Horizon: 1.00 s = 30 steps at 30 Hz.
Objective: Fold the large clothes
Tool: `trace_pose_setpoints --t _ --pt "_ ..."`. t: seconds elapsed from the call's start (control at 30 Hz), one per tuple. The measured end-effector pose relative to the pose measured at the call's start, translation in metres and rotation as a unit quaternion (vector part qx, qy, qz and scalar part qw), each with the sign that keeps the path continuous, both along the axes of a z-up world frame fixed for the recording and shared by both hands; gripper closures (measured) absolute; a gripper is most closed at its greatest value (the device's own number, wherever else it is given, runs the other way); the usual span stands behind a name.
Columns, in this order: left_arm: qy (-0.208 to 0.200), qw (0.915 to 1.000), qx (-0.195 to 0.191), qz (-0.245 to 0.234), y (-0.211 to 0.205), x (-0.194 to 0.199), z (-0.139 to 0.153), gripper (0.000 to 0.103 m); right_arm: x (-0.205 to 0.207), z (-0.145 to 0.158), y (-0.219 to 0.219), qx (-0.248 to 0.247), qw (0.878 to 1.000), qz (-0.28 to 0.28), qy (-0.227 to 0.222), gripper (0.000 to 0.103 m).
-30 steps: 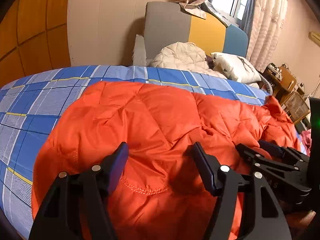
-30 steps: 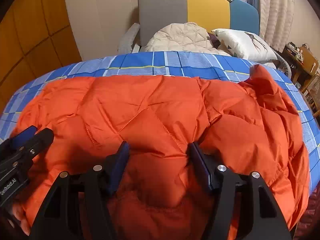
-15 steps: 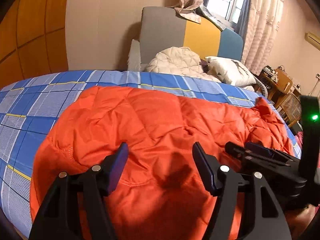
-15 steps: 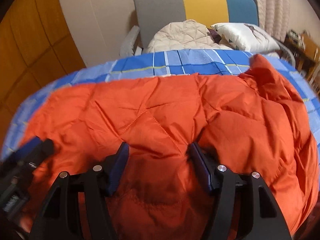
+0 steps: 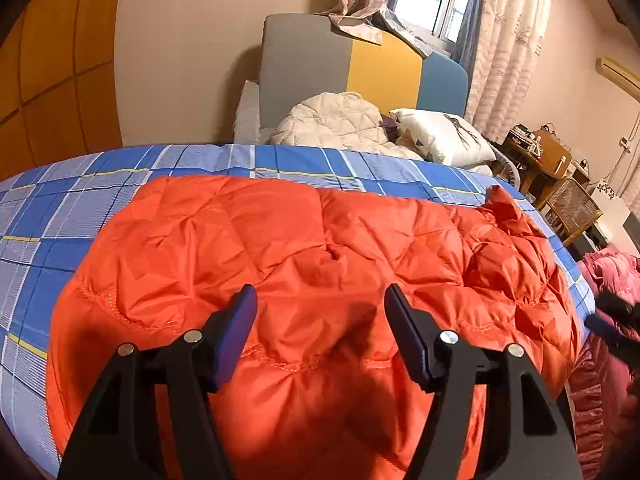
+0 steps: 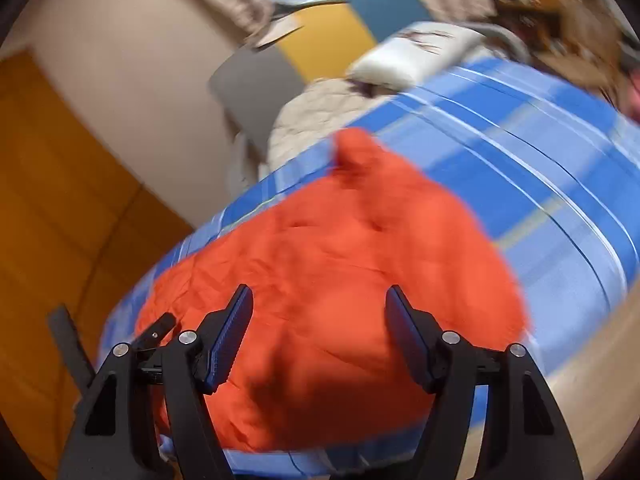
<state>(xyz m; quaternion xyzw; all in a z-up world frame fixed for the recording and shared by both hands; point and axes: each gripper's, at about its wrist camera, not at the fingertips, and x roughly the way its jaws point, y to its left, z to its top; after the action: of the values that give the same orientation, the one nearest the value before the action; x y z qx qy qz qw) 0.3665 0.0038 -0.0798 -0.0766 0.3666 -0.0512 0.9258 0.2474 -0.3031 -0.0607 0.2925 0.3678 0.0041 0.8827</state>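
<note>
An orange quilted jacket (image 5: pixel 320 248) lies spread on the bed, its stitched hem toward me and a crumpled part at the right. My left gripper (image 5: pixel 320 320) hangs open just above the hem, with nothing pinched. In the blurred, tilted right wrist view, my right gripper (image 6: pixel 320 320) is over the jacket (image 6: pixel 340 264) near its right end. Its jaws are opening and the pads do not press on the fabric. The left gripper's tip (image 6: pixel 156 330) shows at the left there. A dark piece of the right gripper (image 5: pixel 616 320) shows at the left wrist view's right edge.
The bed has a blue plaid sheet (image 5: pixel 80 208). Behind it sit a beige quilt (image 5: pixel 336 124), a white pillow (image 5: pixel 440 140) and a grey, yellow and blue headboard (image 5: pixel 360 64). Pink cloth (image 5: pixel 612 272) and a wicker basket (image 5: pixel 572 208) are at the right.
The right gripper swung off to the right and rolled, so its view is tilted and blurred. The fabric bunched between its fingers is let go. The left gripper has hardly moved.
</note>
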Motion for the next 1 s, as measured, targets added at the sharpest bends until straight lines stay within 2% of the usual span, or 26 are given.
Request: trace_pose_setpoints --t 0.07,0.2,0.33,0.4,0.6,0.8,1.0 --pt "0.000 1.0000 -0.001 -0.003 -0.002 0.000 0.001 0.039 -0.018 -0.011 -0.020 0.023 0.999 -0.025 0.008 0.031" --pt "0.004 0.9999 0.002 -0.015 -0.010 -0.001 -0.001 0.040 -0.043 -0.047 -0.046 0.102 0.993 -0.048 0.026 0.030" --pt "0.017 0.9996 -0.005 -0.021 -0.013 -0.002 -0.005 0.044 -0.048 -0.077 -0.055 0.172 0.983 -0.057 0.023 0.030" --pt "0.024 0.9994 -0.009 -0.024 -0.013 -0.002 -0.008 0.047 -0.044 -0.087 -0.057 0.196 0.978 -0.063 0.022 0.023" --pt "0.045 0.9986 -0.012 -0.027 -0.011 -0.001 -0.018 0.054 -0.028 -0.099 -0.056 0.217 0.974 -0.063 0.018 0.023" --pt "0.053 0.9981 -0.010 -0.029 -0.011 0.000 -0.027 0.054 -0.005 -0.107 -0.043 0.231 0.972 -0.038 0.014 0.023" --pt "0.058 0.9976 -0.015 -0.034 -0.008 0.003 -0.033 0.054 0.005 -0.116 -0.038 0.260 0.965 -0.042 0.004 0.023"
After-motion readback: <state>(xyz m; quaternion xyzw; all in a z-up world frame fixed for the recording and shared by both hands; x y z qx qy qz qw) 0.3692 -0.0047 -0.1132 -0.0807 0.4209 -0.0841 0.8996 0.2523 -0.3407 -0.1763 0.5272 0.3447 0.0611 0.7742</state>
